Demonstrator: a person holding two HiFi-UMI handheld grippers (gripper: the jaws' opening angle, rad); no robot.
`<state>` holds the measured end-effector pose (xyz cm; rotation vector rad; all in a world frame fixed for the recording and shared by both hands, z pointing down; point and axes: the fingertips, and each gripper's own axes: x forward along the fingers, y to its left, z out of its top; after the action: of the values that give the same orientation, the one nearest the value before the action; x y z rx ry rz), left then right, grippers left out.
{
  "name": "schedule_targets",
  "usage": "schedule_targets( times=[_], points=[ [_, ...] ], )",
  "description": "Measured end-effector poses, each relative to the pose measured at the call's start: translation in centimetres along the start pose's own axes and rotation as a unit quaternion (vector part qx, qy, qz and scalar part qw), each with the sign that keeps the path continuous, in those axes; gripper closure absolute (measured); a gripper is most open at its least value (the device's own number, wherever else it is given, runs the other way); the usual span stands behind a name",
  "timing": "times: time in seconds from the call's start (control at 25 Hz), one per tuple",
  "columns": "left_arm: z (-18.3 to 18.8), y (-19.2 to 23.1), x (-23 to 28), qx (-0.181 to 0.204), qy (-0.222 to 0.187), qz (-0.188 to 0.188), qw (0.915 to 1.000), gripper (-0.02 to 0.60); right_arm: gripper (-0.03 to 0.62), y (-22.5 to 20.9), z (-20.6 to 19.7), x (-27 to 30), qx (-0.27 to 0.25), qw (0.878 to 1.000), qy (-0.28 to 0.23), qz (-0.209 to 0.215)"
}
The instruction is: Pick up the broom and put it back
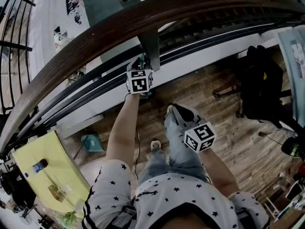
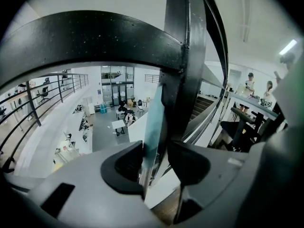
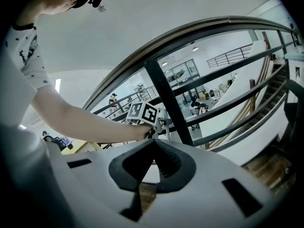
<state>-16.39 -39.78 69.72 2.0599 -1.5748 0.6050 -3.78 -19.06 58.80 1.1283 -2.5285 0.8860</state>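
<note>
I stand on a wooden floor (image 1: 200,87) at a mezzanine railing (image 1: 95,44) above an open hall. The broom's pale teal handle (image 2: 154,115) stands against the black railing post (image 2: 183,56), between my left gripper's (image 2: 156,146) parted jaws, nearer the left one. My right gripper (image 3: 153,144) hangs lower, jaws together, empty.

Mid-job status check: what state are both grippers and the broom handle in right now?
left gripper, open, one jaw on either side of the broom handle, not visibly clamped on it.
broom handle, upright, close beside the railing post, between the left jaws.
right gripper, shut, nothing between its jaws.
</note>
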Motion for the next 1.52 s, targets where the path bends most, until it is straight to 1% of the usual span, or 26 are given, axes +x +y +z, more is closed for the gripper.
schedule_targets(
  times=[0.04,0.08,0.16,0.28,0.44,0.52,0.68,0.96,1.28,1.52],
  points=[
    [-0.1,0.3,0.0,0.002,0.001,0.009,1.0,0.423,0.6,0.0,0.0,0.0,0.0,1.0,0.0,0.001],
    [-0.1,0.6,-0.1,0.004,0.002,0.018,0.9998,0.474,0.6,0.1,-0.1,0.0,0.0,1.0,0.001,0.001],
    [-0.3,1.0,-0.1,0.016,0.004,0.026,0.9995,0.477,0.6,0.2,-0.1,-0.2,-0.001,1.0,0.0,0.001],
    [-0.8,1.0,-0.4,0.036,0.004,0.023,0.9991,0.483,0.6,0.7,-0.1,-0.4,-0.003,1.0,0.0,-0.001],
    [-0.9,0.6,-1.9,0.038,0.003,0.019,0.9991,0.485,0.6,1.6,0.2,-0.9,-0.006,1.0,-0.004,-0.002],
    [-0.9,-0.1,-2.6,0.045,-0.002,0.015,0.9989,0.485,0.6,1.9,0.3,-1.3,-0.008,1.0,-0.007,-0.002],
    [-1.7,-1.0,-4.3,0.053,0.002,0.011,0.9985,0.486,0.6,3.0,0.3,-2.1,-0.012,1.0,-0.011,-0.003],
    [-2.8,-1.8,-7.6,0.052,-0.003,0.016,0.9985,0.486,0.6,4.9,0.0,-4.1,-0.019,1.0,-0.016,-0.006],
    [-4.3,-0.6,-12.8,0.036,-0.018,0.03,0.9988,0.486,0.6,8.0,0.0,-5.9,-0.035,0.999,-0.033,-0.023],
    [-4.2,-0.8,-15.8,0.015,-0.029,0.033,0.9989,0.486,0.6,8.7,0.6,-7.9,-0.042,0.997,-0.049,-0.04]
  ],
)
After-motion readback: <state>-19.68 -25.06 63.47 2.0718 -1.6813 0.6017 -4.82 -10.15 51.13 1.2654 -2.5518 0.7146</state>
